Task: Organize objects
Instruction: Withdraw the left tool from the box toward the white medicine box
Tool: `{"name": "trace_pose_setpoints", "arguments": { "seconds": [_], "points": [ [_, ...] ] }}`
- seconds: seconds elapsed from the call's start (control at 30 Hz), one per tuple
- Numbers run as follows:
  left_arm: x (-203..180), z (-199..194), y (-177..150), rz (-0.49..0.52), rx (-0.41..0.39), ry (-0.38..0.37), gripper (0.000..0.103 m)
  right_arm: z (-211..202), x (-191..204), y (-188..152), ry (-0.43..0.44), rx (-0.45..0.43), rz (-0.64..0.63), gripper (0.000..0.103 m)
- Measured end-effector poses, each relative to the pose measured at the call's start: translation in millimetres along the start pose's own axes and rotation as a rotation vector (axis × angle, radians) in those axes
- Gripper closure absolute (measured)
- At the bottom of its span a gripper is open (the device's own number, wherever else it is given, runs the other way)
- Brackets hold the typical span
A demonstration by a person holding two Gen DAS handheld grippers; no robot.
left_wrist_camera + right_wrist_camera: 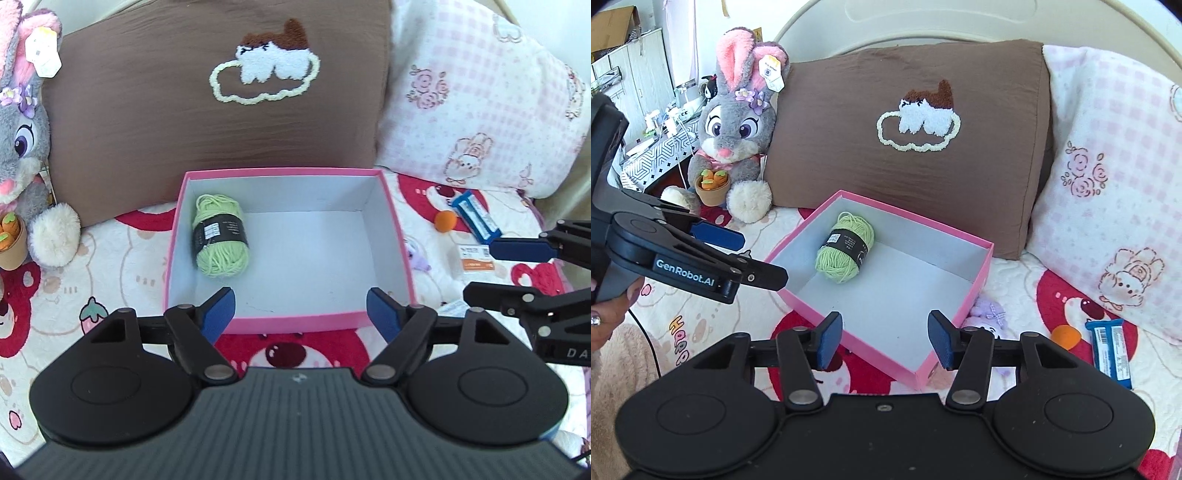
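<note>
A pink box [295, 320] [975, 284] with a white inside lies on the bed. A green yarn ball [219, 236] [846, 248] lies in its far left part. My left gripper [301, 314] is open and empty over the box's near edge; it also shows at the left of the right wrist view [738, 254]. My right gripper [884, 339] is open and empty over the box's near corner; it also shows at the right of the left wrist view [480, 269]. An orange ball [445, 220] [1067, 336], a blue packet [474, 216] [1110, 352] and a small purple toy [988, 314] lie right of the box.
A brown pillow [221, 110] [905, 129] and a pink checked pillow [480, 92] [1108, 184] stand behind the box. A grey bunny plush [22, 140] [735, 136] with a carrot pot sits at the left. An orange tag [476, 260] lies on the patterned blanket.
</note>
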State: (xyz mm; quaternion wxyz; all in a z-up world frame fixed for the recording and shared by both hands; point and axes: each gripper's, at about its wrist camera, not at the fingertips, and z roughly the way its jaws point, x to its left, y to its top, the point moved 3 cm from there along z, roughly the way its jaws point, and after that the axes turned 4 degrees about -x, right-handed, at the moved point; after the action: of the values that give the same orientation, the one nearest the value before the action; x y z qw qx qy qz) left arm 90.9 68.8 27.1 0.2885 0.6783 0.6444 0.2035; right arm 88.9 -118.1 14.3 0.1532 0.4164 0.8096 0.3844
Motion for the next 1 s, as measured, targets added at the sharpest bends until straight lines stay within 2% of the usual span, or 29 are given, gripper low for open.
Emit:
{"name": "trace_pose_setpoints", "arguments": {
  "seconds": [0.5, 0.63, 0.83, 1.0],
  "points": [
    [-50.0, -42.0, -15.7, 0.113, -0.035, -0.076, 0.020, -59.1, -0.8, -39.7, -0.049, -0.055, -0.027, 0.031],
    [-63.0, -40.9, -20.9, 0.141, -0.030, -0.095, 0.017, -69.3, -6.1, -51.5, -0.057, -0.058, -0.011, 0.025],
    [-80.0, -26.6, -32.1, 0.174, -0.001, -0.069, 0.017, -81.0, -9.7, -69.7, -0.077, -0.078, -0.017, 0.018],
    [-97.0, -16.8, -40.3, 0.204, 0.022, -0.090, 0.015, -86.3, -14.2, -85.0, -0.087, -0.090, -0.023, 0.014]
  ]
}}
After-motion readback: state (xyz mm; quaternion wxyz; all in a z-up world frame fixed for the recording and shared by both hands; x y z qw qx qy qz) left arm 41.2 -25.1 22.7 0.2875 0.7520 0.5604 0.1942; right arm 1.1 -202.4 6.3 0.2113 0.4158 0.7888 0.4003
